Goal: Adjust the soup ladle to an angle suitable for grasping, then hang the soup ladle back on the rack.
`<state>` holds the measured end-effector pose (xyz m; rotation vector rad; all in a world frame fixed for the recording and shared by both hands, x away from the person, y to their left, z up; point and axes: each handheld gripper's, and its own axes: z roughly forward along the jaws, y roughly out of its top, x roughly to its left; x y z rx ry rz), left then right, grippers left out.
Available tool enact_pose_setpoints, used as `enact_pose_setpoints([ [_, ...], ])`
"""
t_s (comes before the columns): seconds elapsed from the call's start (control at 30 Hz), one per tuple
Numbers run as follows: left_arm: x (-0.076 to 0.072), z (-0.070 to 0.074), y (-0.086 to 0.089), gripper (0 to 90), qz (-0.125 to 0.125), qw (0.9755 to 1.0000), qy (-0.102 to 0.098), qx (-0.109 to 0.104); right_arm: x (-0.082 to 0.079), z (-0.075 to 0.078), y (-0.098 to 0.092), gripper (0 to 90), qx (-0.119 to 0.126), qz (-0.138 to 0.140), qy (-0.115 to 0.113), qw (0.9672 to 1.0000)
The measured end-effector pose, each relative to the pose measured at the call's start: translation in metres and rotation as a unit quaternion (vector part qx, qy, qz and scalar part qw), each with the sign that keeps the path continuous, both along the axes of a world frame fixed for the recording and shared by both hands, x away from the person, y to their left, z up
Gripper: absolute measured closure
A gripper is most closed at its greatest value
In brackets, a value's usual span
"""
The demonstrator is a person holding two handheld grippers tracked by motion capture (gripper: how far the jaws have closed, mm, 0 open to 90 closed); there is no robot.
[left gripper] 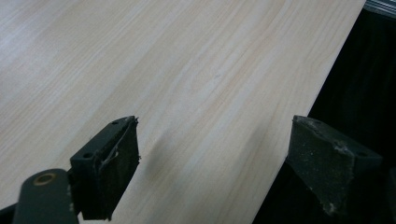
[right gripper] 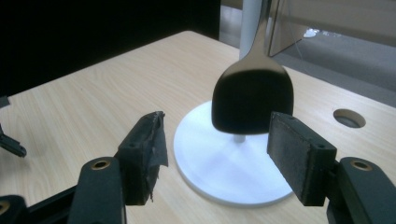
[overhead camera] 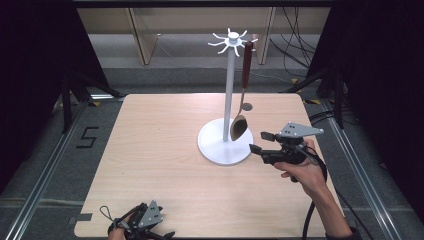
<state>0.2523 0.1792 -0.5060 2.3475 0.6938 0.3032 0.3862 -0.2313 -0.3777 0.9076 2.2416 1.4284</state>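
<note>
A white hook stand (overhead camera: 229, 85) rises from a round base (overhead camera: 215, 147) on the wooden table. A spoon (overhead camera: 239, 126) with a brown handle hangs from one of its top hooks, bowl down, just above the base. My right gripper (overhead camera: 258, 141) is held level at the base's right side and points at the spoon. Its jaws are open with nothing between the pads. In the right gripper view the dark spoon bowl (right gripper: 252, 98) hangs just beyond the right gripper (right gripper: 217, 126). My left gripper (overhead camera: 155, 230) rests at the table's near edge, and the left gripper (left gripper: 215, 135) is open over bare wood.
A round hole (overhead camera: 246, 106) is cut in the table (overhead camera: 160, 150) behind the stand. The table edge runs under the left gripper's right jaw, with dark floor beyond. Metal rails line the floor on both sides, and cables lie at the far right.
</note>
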Motion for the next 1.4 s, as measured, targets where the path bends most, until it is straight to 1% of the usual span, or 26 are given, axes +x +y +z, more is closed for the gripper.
enact_pose_setpoints([
  [0.03,-0.001,0.0,0.0,15.8,0.003,1.0,-0.001,-0.001,-0.001,-0.003,0.001,37.4,0.008,-0.005,0.005,0.9999],
  [0.07,-0.001,0.0,0.0,15.8,0.002,1.0,-0.001,0.0,-0.001,-0.003,0.0,36.9,-0.003,0.002,0.007,1.0],
  [0.17,-0.001,0.0,0.001,15.8,0.002,1.0,0.0,-0.002,-0.002,-0.009,0.002,36.5,0.02,0.013,0.031,0.9992],
  [0.2,-0.002,0.0,0.002,15.8,0.004,1.0,-0.001,-0.001,-0.002,-0.01,0.001,36.5,0.009,0.009,0.023,0.9997],
  [0.27,-0.002,0.0,0.002,15.8,0.005,1.0,-0.003,0.0,-0.001,-0.014,0.001,36.2,0.009,0.011,0.029,0.9995],
  [0.3,-0.002,0.0,0.002,15.8,0.004,1.0,-0.003,0.0,-0.001,-0.014,0.0,36.3,-0.002,0.012,0.028,0.9995],
  [0.33,-0.002,0.001,0.002,15.8,0.005,1.0,-0.003,0.0,-0.002,-0.016,0.002,36.2,0.009,0.014,0.036,0.9992],
  [0.47,-0.002,0.001,0.002,15.8,0.005,1.0,-0.004,0.001,-0.003,-0.019,0.002,35.7,0.001,0.013,0.044,0.9989],
  [0.5,-0.002,0.0,0.002,15.8,0.005,1.0,-0.005,0.002,-0.001,-0.021,0.002,35.5,-0.001,0.022,0.033,0.9992],
  [0.53,-0.002,0.0,0.002,15.8,0.003,1.0,-0.005,0.002,-0.004,-0.022,0.002,35.2,-0.002,0.017,0.046,0.9988],
  [0.57,-0.002,0.0,0.002,15.8,0.003,1.0,-0.006,0.001,-0.003,-0.024,0.002,34.8,-0.012,0.014,0.035,0.9992],
  [0.7,-0.003,0.0,0.003,15.8,0.001,1.0,-0.008,0.004,-0.007,-0.03,0.002,34.4,-0.016,0.013,0.052,0.9985],
  [0.73,-0.003,-0.001,0.003,15.8,0.005,1.0,-0.006,0.002,-0.007,-0.031,0.001,34.2,-0.024,0.016,0.044,0.9986],
  [0.77,-0.003,0.0,0.004,15.8,0.006,0.9999,-0.008,0.003,-0.008,-0.033,0.002,33.9,-0.017,0.014,0.046,0.9987],
  [0.83,-0.003,0.0,0.004,15.8,0.004,1.0,-0.008,0.001,-0.011,-0.033,0.001,33.3,-0.024,0.011,0.051,0.9984],
  [0.87,-0.003,0.001,0.004,15.8,0.005,0.9999,-0.009,0.002,-0.011,-0.034,0.001,33.0,-0.027,0.019,0.043,0.9985],
  [0.9,-0.003,0.0,0.003,15.8,0.005,1.0,-0.008,0.004,-0.015,-0.034,0.001,32.2,-0.026,0.01,0.053,0.9982],
  [0.93,-0.003,0.0,0.003,15.8,0.004,1.0,-0.008,0.004,-0.014,-0.035,0.0,32.0,-0.033,0.017,0.037,0.9986],
  [0.97,-0.003,0.0,0.003,15.8,0.005,1.0,-0.008,0.003,-0.016,-0.036,0.001,31.7,-0.025,0.023,0.048,0.9983],
  [1.0,-0.003,0.0,0.004,15.8,0.006,0.9999,-0.009,0.002,-0.018,-0.036,0.001,31.0,-0.03,0.015,0.05,0.9982],
  [1.03,-0.003,0.0,0.004,15.8,0.007,0.9999,-0.008,0.003,-0.017,-0.037,0.0,30.5,-0.04,0.021,0.038,0.9983],
  [1.17,-0.003,0.0,0.004,15.8,0.006,0.9999,-0.008,0.003,-0.021,-0.041,0.0,29.1,-0.049,0.033,0.036,0.9976],
  [1.23,-0.003,0.0,0.004,15.8,0.006,0.9999,-0.008,0.003,-0.025,-0.042,0.001,28.8,-0.045,0.033,0.044,0.9975],
  [1.27,-0.003,0.0,0.004,15.8,0.006,0.9999,-0.008,0.003,-0.025,-0.043,0.0,28.4,-0.046,0.032,0.03,0.998],
  [1.33,-0.004,0.0,0.004,15.8,0.007,0.9999,-0.009,0.004,-0.029,-0.045,0.0,27.6,-0.042,0.032,0.042,0.9977],
  [1.4,-0.004,0.0,0.004,15.8,0.007,0.9999,-0.009,0.005,-0.031,-0.047,-0.002,26.3,-0.044,0.035,0.031,0.9979],
])
